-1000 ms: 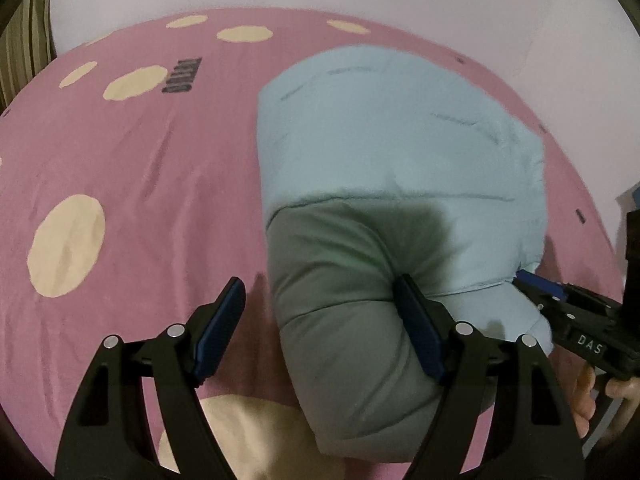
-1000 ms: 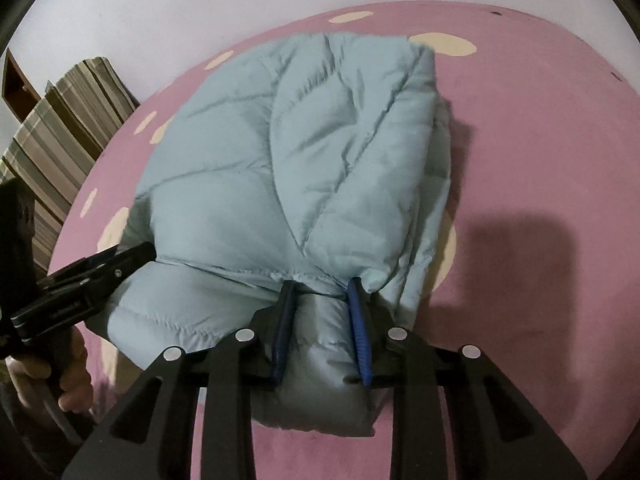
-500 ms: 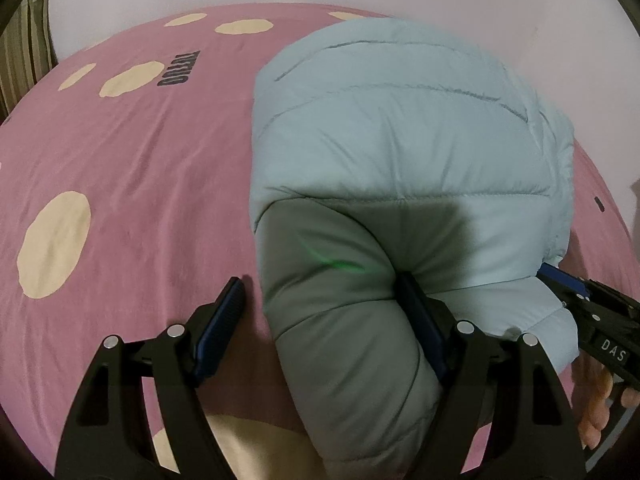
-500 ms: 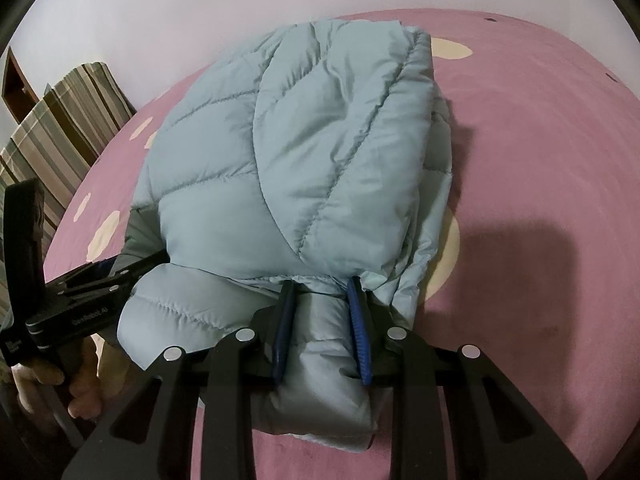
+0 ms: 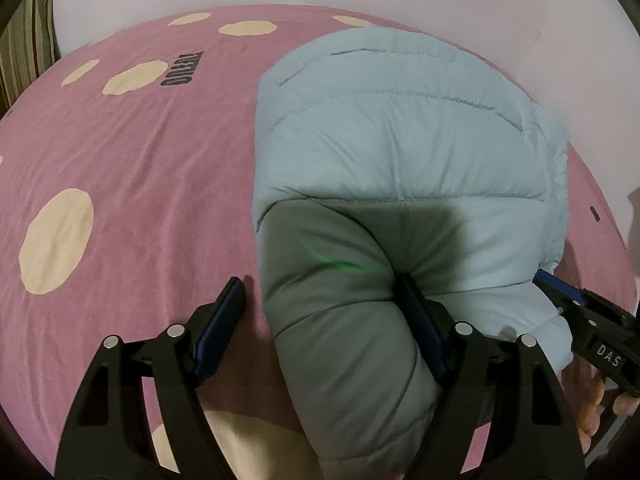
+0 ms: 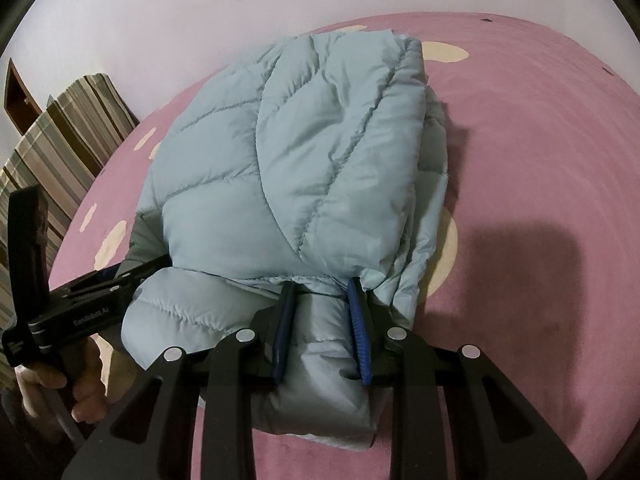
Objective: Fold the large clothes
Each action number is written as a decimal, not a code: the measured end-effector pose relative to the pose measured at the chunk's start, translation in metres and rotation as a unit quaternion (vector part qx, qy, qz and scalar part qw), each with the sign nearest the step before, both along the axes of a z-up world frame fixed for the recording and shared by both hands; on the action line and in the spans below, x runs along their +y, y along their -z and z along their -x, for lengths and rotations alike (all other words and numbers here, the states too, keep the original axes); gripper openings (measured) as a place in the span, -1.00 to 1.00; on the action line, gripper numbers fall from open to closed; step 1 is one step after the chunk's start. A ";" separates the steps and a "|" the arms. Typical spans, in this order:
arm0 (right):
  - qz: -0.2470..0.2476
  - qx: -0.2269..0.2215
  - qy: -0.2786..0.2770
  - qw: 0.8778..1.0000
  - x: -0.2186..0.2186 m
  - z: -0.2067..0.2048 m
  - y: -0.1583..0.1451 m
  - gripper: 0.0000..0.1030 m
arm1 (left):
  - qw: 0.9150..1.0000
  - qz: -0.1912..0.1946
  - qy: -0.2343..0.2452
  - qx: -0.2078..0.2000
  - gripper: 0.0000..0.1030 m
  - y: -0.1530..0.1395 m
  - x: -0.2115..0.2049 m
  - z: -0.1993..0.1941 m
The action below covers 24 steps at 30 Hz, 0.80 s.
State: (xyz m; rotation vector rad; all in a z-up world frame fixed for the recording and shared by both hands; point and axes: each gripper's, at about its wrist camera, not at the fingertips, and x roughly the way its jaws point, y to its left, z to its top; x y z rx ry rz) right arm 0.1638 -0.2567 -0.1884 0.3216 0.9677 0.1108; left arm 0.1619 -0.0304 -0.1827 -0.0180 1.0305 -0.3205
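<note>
Both grippers meet at the near edge of the pale blue puffer jacket [image 6: 304, 184]. Right gripper [image 6: 322, 332] has its blue pads pinched tight on a bunched fold. Left gripper [image 5: 320, 320] stands wide, one pad pressed into the jacket's shaded grey roll, the other over bare sheet. What lies under the roll is hidden. Beyond, the jacket mounds on a pink bedsheet [image 5: 132, 168] with cream spots; a striped cushion [image 6: 60, 140] leans by the pale wall [image 6: 200, 8].
</note>
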 end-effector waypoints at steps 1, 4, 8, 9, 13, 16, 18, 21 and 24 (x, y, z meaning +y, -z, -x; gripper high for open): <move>0.000 -0.002 0.000 1.000 -0.001 0.001 -0.001 -0.46 | 1.000 0.003 -0.001 0.002 0.50 -0.002 0.001 0.000; 0.005 -0.008 -0.003 1.000 -0.001 0.003 -0.005 -0.44 | 1.000 0.006 0.000 0.002 0.50 -0.006 0.003 0.000; 0.008 -0.009 -0.004 1.000 -0.003 0.006 -0.016 -0.44 | 1.000 -0.004 0.005 -0.004 0.50 -0.020 0.003 0.002; 0.009 -0.007 -0.004 1.000 -0.004 0.006 -0.020 -0.43 | 1.000 -0.008 0.004 -0.010 0.50 -0.026 0.004 0.003; 0.004 -0.021 -0.002 1.000 -0.011 0.008 -0.046 -0.43 | 0.999 0.004 0.002 -0.045 0.50 -0.057 0.011 0.001; 0.018 -0.047 0.006 0.999 -0.016 0.000 -0.071 -0.43 | 0.998 0.017 -0.002 -0.055 0.50 -0.071 0.012 -0.013; 0.027 -0.058 0.012 0.998 -0.020 -0.014 -0.081 -0.43 | 0.998 0.015 -0.010 -0.058 0.50 -0.076 0.009 -0.033; 0.029 -0.073 0.020 0.997 -0.026 -0.045 -0.085 -0.43 | 0.998 0.012 -0.010 -0.059 0.49 -0.075 -0.004 -0.062; 0.037 -0.064 0.021 0.997 -0.024 -0.075 -0.077 -0.43 | 0.999 -0.008 -0.003 -0.041 0.48 -0.060 -0.018 -0.085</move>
